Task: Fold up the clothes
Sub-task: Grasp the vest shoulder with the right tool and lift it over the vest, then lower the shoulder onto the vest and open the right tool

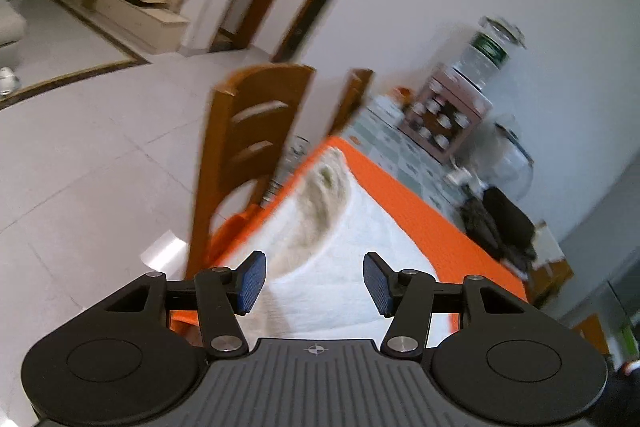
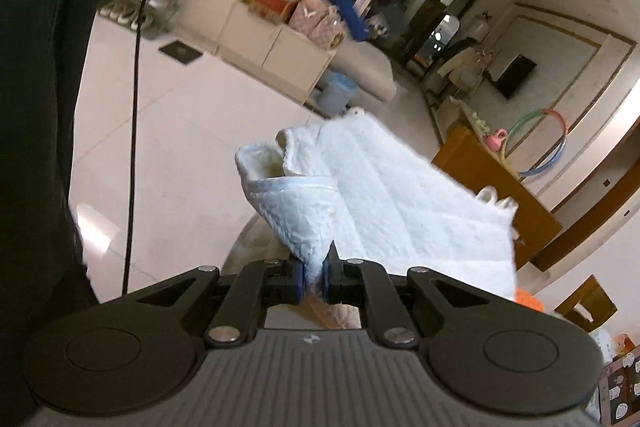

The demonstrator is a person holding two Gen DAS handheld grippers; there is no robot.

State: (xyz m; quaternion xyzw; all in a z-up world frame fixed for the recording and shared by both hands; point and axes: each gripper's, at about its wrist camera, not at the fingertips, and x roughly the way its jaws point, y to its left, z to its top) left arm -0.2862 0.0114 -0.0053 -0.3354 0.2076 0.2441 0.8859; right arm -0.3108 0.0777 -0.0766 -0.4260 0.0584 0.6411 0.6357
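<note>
White quilted padded garment (image 2: 384, 187), the piece being folded, hangs from the right claw (image 2: 314, 277), whose blue pads are clenched on one corner of it; the rest drapes forward and sideways with a hemmed edge curled over, so here it looks lifted and loose, not laid flat. In the left wrist view a white quilted cloth (image 1: 352, 251) with a beige fleecy lining showing lies along the orange-covered surface (image 1: 420, 211); whether it is the same piece or a second one I cannot tell. The left claw (image 1: 316, 281) hangs above that cloth with its blue pads spread apart and nothing between them, so it is released. Judging from this, the folding is at an early or middle stage: no neat folded stack shows anywhere, one corner is held in the air, and the flattening and creasing are not yet done. As for containers, a pink open rack (image 1: 444, 115) at the far end of the surface holds rows of small white cups, with a clear lidded jar (image 1: 488, 47) standing on top; its contents are too blurred to name.
</note>
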